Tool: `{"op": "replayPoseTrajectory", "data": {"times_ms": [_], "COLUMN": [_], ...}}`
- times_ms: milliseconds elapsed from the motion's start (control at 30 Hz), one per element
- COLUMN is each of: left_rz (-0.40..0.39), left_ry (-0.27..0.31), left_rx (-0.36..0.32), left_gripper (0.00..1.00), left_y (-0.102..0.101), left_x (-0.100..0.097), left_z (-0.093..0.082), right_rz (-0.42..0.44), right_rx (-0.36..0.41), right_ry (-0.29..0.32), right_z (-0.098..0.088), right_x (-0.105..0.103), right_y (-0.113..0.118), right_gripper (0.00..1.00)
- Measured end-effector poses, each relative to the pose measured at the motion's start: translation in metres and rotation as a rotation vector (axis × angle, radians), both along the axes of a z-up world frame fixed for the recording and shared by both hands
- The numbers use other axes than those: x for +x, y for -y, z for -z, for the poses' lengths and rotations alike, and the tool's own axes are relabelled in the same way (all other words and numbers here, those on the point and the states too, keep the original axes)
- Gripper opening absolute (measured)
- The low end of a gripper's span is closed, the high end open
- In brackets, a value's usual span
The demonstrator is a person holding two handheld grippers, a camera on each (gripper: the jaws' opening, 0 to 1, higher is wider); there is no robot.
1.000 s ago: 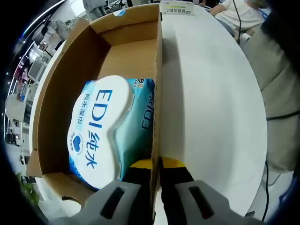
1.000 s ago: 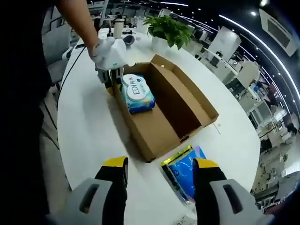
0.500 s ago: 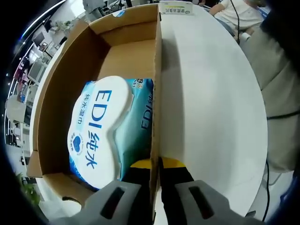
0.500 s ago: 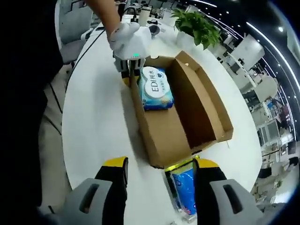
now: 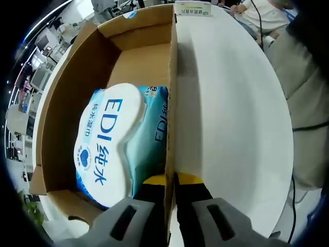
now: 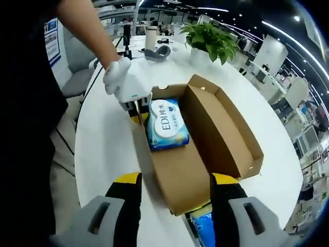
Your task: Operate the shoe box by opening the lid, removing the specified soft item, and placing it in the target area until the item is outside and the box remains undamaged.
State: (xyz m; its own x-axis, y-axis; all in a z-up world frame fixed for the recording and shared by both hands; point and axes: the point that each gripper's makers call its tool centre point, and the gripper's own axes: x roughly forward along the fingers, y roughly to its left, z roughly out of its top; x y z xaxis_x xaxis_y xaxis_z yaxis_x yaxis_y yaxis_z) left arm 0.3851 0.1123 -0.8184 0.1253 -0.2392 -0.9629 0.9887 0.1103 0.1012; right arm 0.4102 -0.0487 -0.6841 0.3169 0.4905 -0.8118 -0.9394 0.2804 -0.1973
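Observation:
An open brown shoe box (image 6: 180, 177) lies on the white table (image 6: 105, 154), its lid (image 6: 229, 131) folded out to one side. Inside, at one end, rests a blue and white pack of wet wipes (image 6: 167, 123) printed "EDI". In the left gripper view the pack (image 5: 115, 144) lies left of the box's side wall (image 5: 172, 77). My left gripper (image 5: 172, 180) is shut on that wall's top edge. It appears in the right gripper view as the left gripper (image 6: 134, 109) in a white-gloved hand. My right gripper (image 6: 175, 181) hangs open above the box's near end, holding nothing.
A blue packet (image 6: 203, 226) lies on the table just past the box's near end, between my right jaws. A potted plant (image 6: 211, 38), a cup and small items stand at the far table edge. A person's arm reaches in from the upper left. Office chairs flank the table.
The right gripper view has swung closer over the box, so the box looks larger and the blue packet has slid low. The left gripper holds still on the wall.

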Motion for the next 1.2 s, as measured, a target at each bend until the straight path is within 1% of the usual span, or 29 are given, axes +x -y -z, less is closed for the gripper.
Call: {"op": "replayPoseTrajectory", "data": {"times_ms": [33, 133, 200, 267, 300, 333, 400, 467, 567, 667, 733, 767, 833, 867, 933, 1067, 1100, 1200], "left_rz": [0.000, -0.001, -0.001, -0.003, -0.002, -0.002, -0.002, -0.002, 0.001, -0.002, -0.001, -0.002, -0.001, -0.002, -0.002, 0.000, 0.000, -0.001], "left_ry": [0.001, 0.000, -0.001, -0.002, -0.001, -0.001, -0.003, -0.002, 0.001, -0.003, -0.002, -0.002, -0.002, -0.002, -0.002, 0.000, -0.001, -0.002], "left_rx": [0.000, 0.000, 0.000, 0.000, 0.000, 0.000, 0.000, 0.000, 0.000, 0.000, 0.000, 0.000, 0.000, 0.000, 0.000, 0.000, 0.000, 0.000], "left_gripper": [0.01, 0.01, 0.01, 0.01, 0.01, 0.01, 0.01, 0.01, 0.01, 0.01, 0.01, 0.01, 0.01, 0.01, 0.01, 0.01, 0.01, 0.01], "left_y": [0.000, 0.000, 0.000, 0.000, 0.000, 0.000, 0.000, 0.000, 0.000, -0.001, -0.001, -0.001, -0.001, -0.001, 0.000, 0.000, 0.000, 0.000], "left_x": [0.000, 0.000, 0.000, 0.000, 0.000, 0.000, 0.000, 0.000, 0.000, 0.000, 0.000, 0.000, 0.000, 0.000, 0.000, 0.000, 0.000, 0.000], "left_z": [0.000, 0.000, 0.000, 0.000, 0.000, 0.000, 0.000, 0.000, 0.000, 0.000, 0.000, 0.000, 0.000, 0.000, 0.000, 0.000, 0.000, 0.000], "right_rz": [-0.002, -0.026, -0.027, -0.021, -0.013, -0.008, 0.008, 0.000, -0.014, -0.041, -0.064, -0.091, -0.133, -0.173, -0.197, -0.176, -0.160, -0.138], "right_rx": [-0.006, -0.013, -0.016, 0.008, 0.020, 0.034, 0.046, 0.058, 0.050, 0.038, 0.033, 0.019, -0.034, -0.068, -0.086, -0.069, -0.050, -0.025], "right_ry": [-0.014, -0.010, -0.021, -0.039, -0.061, -0.071, -0.092, -0.094, -0.102, -0.097, -0.109, -0.118, -0.130, -0.123, -0.108, -0.114, -0.108, -0.109], "right_z": [0.001, 0.000, -0.001, -0.002, -0.001, -0.001, 0.001, 0.003, 0.008, 0.010, 0.014, 0.016, 0.023, 0.025, 0.026, 0.023, 0.022, 0.018], "right_x": [0.001, 0.005, 0.008, 0.010, 0.011, 0.012, 0.015, 0.019, 0.022, 0.023, 0.022, 0.019, 0.017, 0.016, 0.018, 0.026, 0.031, 0.036], "right_y": [-0.001, -0.004, -0.005, -0.009, -0.011, -0.013, -0.015, -0.020, -0.027, -0.035, -0.041, -0.041, -0.038, -0.036, -0.036, -0.041, -0.045, -0.052], "right_gripper": [0.52, 0.52, 0.52, 0.52, 0.52, 0.52, 0.52, 0.52, 0.52, 0.53, 0.53, 0.54, 0.54, 0.54, 0.54, 0.55, 0.56, 0.56]}}
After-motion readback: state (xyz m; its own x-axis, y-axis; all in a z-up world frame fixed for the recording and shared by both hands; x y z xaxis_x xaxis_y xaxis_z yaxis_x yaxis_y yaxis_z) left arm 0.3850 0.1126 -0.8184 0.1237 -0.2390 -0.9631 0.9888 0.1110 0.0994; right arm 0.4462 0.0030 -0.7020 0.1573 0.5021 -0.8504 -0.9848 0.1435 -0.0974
